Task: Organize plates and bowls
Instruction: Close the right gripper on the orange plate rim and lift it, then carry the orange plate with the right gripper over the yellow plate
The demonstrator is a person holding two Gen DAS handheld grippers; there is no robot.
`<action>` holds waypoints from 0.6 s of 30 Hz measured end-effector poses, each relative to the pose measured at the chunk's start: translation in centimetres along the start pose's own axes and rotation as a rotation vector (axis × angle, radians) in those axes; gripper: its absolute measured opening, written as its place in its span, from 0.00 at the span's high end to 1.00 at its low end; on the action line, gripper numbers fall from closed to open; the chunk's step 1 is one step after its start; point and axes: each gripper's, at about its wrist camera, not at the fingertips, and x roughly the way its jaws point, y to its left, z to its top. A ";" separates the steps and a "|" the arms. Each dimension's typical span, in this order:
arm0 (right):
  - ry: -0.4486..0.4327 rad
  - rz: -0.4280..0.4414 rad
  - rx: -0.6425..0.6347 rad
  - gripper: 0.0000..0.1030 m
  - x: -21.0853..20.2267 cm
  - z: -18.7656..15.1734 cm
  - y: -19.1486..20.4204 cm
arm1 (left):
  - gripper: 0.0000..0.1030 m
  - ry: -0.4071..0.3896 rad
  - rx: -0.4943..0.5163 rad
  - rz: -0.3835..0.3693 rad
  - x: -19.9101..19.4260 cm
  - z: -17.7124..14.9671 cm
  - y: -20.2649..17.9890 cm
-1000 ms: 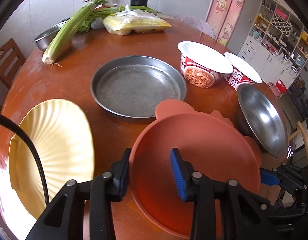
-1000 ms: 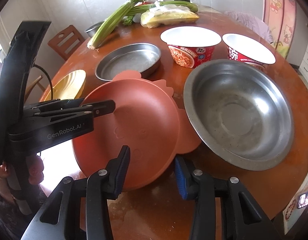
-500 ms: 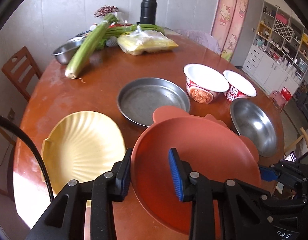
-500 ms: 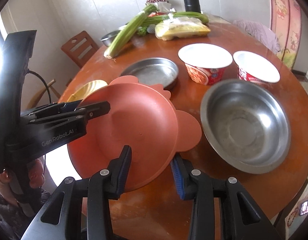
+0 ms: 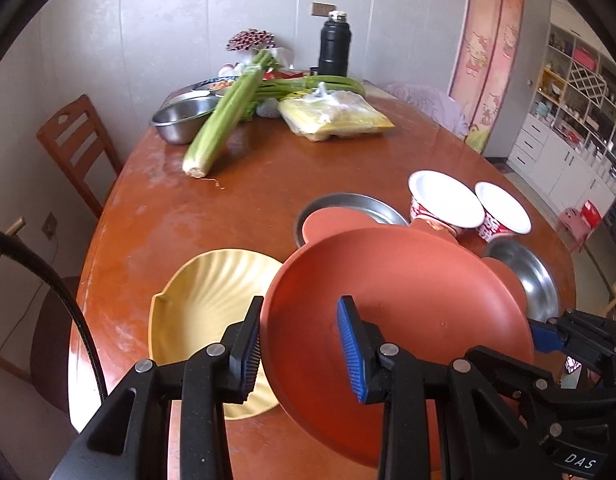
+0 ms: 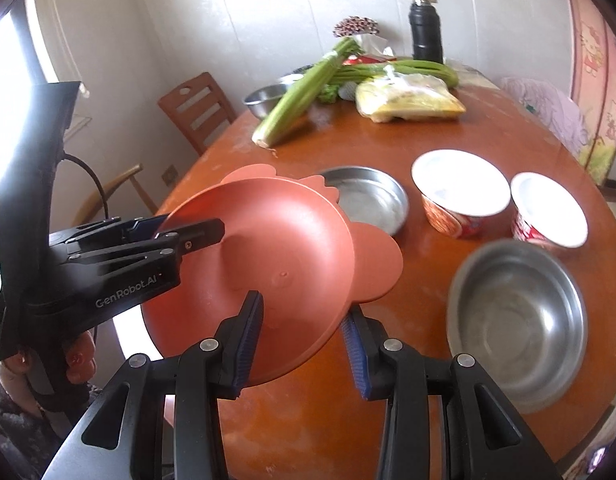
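An orange bear-eared plate (image 5: 408, 300) is lifted above the table, tilted. My left gripper (image 5: 299, 348) is shut on its left rim, one finger under and one over. My right gripper (image 6: 303, 340) is shut on its near right rim; the plate also shows in the right wrist view (image 6: 267, 260). A yellow shell-shaped plate (image 5: 211, 312) lies on the table below and to the left. A flat steel plate (image 6: 368, 196) lies behind. A steel bowl (image 6: 516, 320) sits to the right.
Two sealed instant-noodle cups (image 6: 460, 192) (image 6: 548, 212) stand at the right. Celery (image 5: 227, 112), a yellow bag (image 5: 336, 116), a small steel bowl (image 5: 183, 120) and a black flask (image 5: 334, 44) are at the far end. A wooden chair (image 5: 75, 144) stands left.
Both grippers have lifted the orange plate off the table and raised it. It now hangs partly over the yellow plate, further from the steel bowl.
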 end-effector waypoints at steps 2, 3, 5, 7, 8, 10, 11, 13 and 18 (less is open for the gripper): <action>-0.012 0.009 -0.017 0.60 0.1 0.7 0.5 | 0.66 -0.001 -0.010 0.012 -0.1 0.3 0.6; -0.015 0.011 -0.023 0.60 0.2 1.0 0.8 | 0.66 -0.006 -0.015 0.016 -0.3 0.5 0.9; -0.025 0.017 -0.042 0.60 0.4 1.6 1.2 | 0.66 -0.012 -0.027 0.026 -0.5 0.7 1.6; -0.029 0.027 -0.051 0.60 0.6 2.2 1.7 | 0.66 -0.018 -0.038 0.040 -0.7 0.9 2.4; -0.032 0.032 -0.061 0.60 0.8 2.5 2.1 | 0.66 -0.019 -0.046 0.043 -0.9 1.0 2.8; -0.032 0.036 -0.069 0.60 1.1 3.2 2.7 | 0.66 -0.024 -0.056 0.045 -1.0 1.2 3.5; -0.034 0.041 -0.077 0.60 1.3 3.4 2.9 | 0.66 -0.024 -0.065 0.051 -1.1 1.2 3.9; -0.032 0.047 -0.093 0.60 1.7 3.8 3.6 | 0.66 -0.026 -0.083 0.057 -1.2 1.2 4.8; -0.014 0.069 -0.123 0.60 3.1 4.6 4.8 | 0.66 -0.022 -0.125 0.074 -1.2 0.8 6.6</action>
